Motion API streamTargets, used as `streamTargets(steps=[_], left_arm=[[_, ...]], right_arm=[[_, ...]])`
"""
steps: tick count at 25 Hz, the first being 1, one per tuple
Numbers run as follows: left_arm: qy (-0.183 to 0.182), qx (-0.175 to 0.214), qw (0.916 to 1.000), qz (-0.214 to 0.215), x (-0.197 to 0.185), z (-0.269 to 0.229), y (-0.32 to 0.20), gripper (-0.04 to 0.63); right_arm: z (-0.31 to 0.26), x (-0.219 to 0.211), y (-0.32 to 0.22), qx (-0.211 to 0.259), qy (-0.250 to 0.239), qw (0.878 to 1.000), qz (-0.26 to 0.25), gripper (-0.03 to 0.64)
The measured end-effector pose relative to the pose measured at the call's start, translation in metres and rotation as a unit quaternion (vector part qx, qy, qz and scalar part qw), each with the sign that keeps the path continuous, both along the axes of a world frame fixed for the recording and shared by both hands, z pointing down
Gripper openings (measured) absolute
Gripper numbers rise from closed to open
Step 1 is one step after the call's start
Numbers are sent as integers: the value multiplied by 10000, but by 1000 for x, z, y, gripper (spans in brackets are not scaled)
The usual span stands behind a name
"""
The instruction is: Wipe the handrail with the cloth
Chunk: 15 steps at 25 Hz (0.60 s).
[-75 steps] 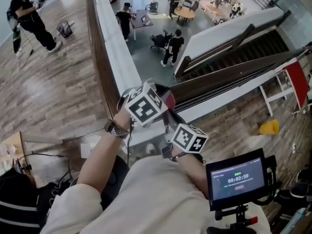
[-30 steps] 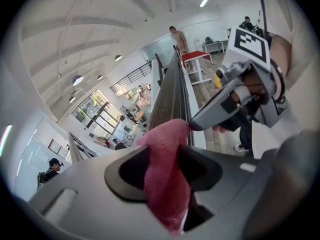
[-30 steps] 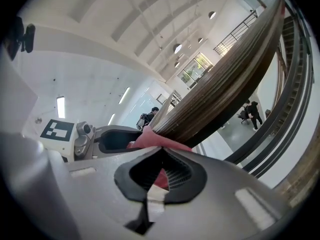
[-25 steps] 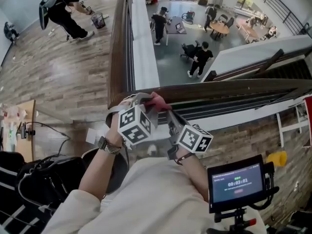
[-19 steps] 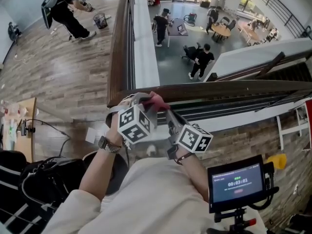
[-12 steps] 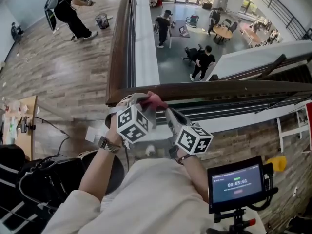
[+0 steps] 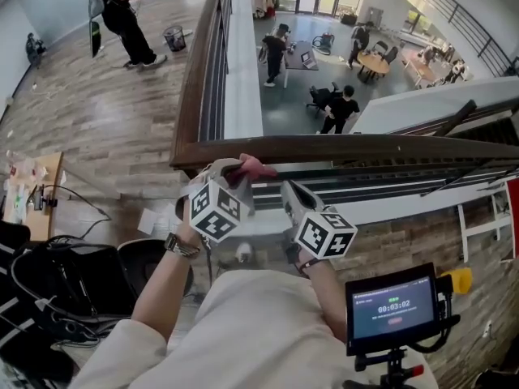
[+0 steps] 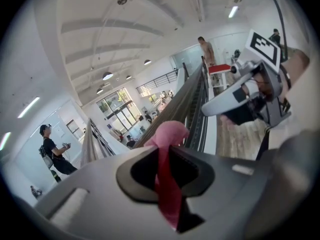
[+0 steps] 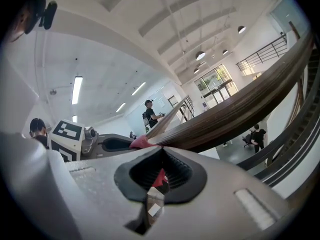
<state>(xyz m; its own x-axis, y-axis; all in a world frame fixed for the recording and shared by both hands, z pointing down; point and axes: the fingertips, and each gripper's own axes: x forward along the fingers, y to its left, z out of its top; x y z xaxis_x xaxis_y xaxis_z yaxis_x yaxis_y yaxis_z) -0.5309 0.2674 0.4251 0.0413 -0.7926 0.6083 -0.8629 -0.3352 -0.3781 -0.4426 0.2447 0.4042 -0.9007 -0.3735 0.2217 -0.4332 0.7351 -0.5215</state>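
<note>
The dark wooden handrail (image 7: 365, 146) runs across the head view and turns away at a corner (image 7: 188, 154) on the left. My left gripper (image 7: 235, 170) is shut on a pink cloth (image 7: 253, 167), which lies against the rail just right of that corner. In the left gripper view the cloth (image 8: 167, 184) is pinched between the jaws, which have just closed a little tighter on it. My right gripper (image 7: 290, 191) sits just right of the cloth and below the rail, jaws shut. In the right gripper view the rail (image 9: 240, 114) passes close overhead and the cloth (image 9: 141, 143) shows beside it.
Beyond the rail is a drop to a lower floor with people (image 7: 340, 108) and tables. A person (image 7: 122, 14) stands on the wood floor at the far left. A desk with cables (image 7: 32, 193) is at my left, a small screen (image 7: 393, 308) at the lower right.
Both grippers have shifted slightly and rolled at the rail corner. The pink cloth stays in the left gripper, against the rail.
</note>
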Motion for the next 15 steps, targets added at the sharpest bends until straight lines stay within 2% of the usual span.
streamTargets(steps=[3,9,15], left_arm=[[153,63,9998,-146,1,1,7,57],[703,320,9957,-505,15,-9,22,57],[937,721,9901,-759,32,-27,29,57]], right_arm=[[-4,5,0,148,18,9999,-43,0],[-24,17,6,685,155,9969,-344,0],[-48,32,7,1253,193,9903,-562,0]])
